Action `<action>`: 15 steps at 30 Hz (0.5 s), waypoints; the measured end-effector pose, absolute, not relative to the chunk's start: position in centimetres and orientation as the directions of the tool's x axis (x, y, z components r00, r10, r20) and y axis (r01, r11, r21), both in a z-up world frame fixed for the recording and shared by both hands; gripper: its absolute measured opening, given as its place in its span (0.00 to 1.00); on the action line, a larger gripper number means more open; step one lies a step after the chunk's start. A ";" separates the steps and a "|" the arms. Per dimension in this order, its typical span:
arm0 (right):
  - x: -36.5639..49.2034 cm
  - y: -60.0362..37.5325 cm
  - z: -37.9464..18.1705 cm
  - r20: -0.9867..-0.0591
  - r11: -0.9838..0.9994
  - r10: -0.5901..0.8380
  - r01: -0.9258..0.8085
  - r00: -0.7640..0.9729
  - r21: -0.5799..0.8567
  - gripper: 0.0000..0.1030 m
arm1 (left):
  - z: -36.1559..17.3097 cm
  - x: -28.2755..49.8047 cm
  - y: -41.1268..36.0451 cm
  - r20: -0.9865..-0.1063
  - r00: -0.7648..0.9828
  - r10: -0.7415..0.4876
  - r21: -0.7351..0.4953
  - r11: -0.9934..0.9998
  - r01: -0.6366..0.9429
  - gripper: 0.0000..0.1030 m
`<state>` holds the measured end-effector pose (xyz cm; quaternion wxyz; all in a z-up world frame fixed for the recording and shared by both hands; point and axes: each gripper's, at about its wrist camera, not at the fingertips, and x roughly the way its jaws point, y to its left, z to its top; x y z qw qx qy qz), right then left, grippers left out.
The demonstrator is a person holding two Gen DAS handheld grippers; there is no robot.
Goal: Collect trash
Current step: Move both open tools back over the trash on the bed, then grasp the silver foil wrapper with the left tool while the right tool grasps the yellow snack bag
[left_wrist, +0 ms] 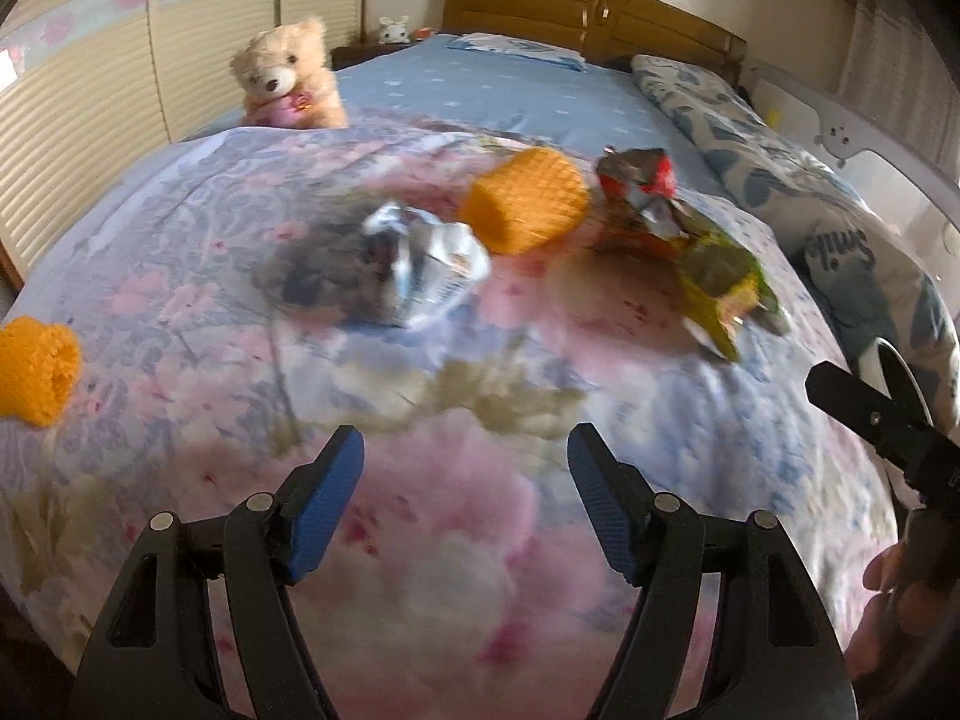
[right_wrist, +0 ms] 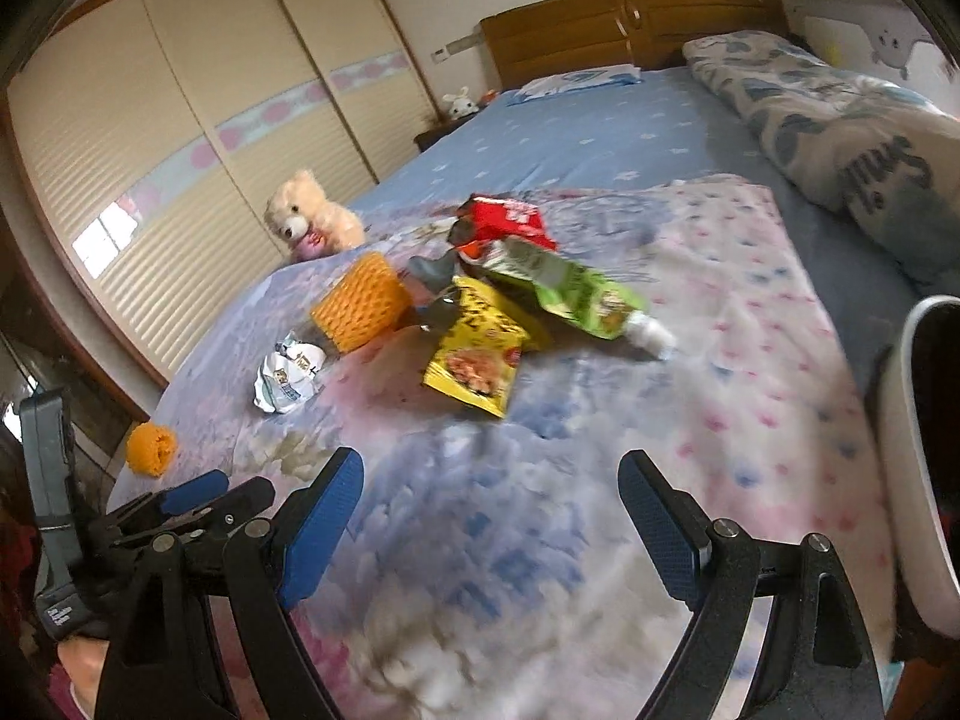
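Note:
Trash lies on a floral quilt (left_wrist: pixel 456 528) on the bed. A crumpled silver-white wrapper (left_wrist: pixel 420 264) (right_wrist: pixel 289 373) lies ahead of my left gripper (left_wrist: pixel 465 456), which is open and empty. An orange foam net sleeve (left_wrist: pixel 525 201) (right_wrist: pixel 363 302) lies behind it. A red packet (right_wrist: pixel 507 219), a green pouch (right_wrist: pixel 576 294) and a yellow snack bag (right_wrist: pixel 477 360) are piled together; the pile also shows in the left wrist view (left_wrist: pixel 678 222). My right gripper (right_wrist: pixel 489 480) is open and empty, short of the pile.
A second orange foam net (left_wrist: pixel 39 369) (right_wrist: pixel 151 449) lies at the quilt's left edge. A teddy bear (left_wrist: pixel 288 75) (right_wrist: pixel 312 216) sits at the back left. A rolled blue-patterned duvet (right_wrist: pixel 840 126) lies along the right. A white bin rim (right_wrist: pixel 918 456) is at the far right.

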<state>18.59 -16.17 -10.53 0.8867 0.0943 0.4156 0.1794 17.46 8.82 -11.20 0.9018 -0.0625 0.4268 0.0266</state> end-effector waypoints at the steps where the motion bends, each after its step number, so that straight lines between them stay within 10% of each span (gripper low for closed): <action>1: 18.8 -15.8 -10.6 -0.704 0.918 0.397 -0.243 0.589 0.314 0.86 | -11.2 17.8 9.2 -0.775 0.632 -0.002 -0.091 0.990 -0.108 0.70; 15: 24.5 -12.3 -12.3 -0.725 0.927 0.374 -0.230 0.579 0.295 0.84 | -11.7 24.3 13.6 -0.780 0.625 -0.019 -0.154 0.975 -0.163 0.72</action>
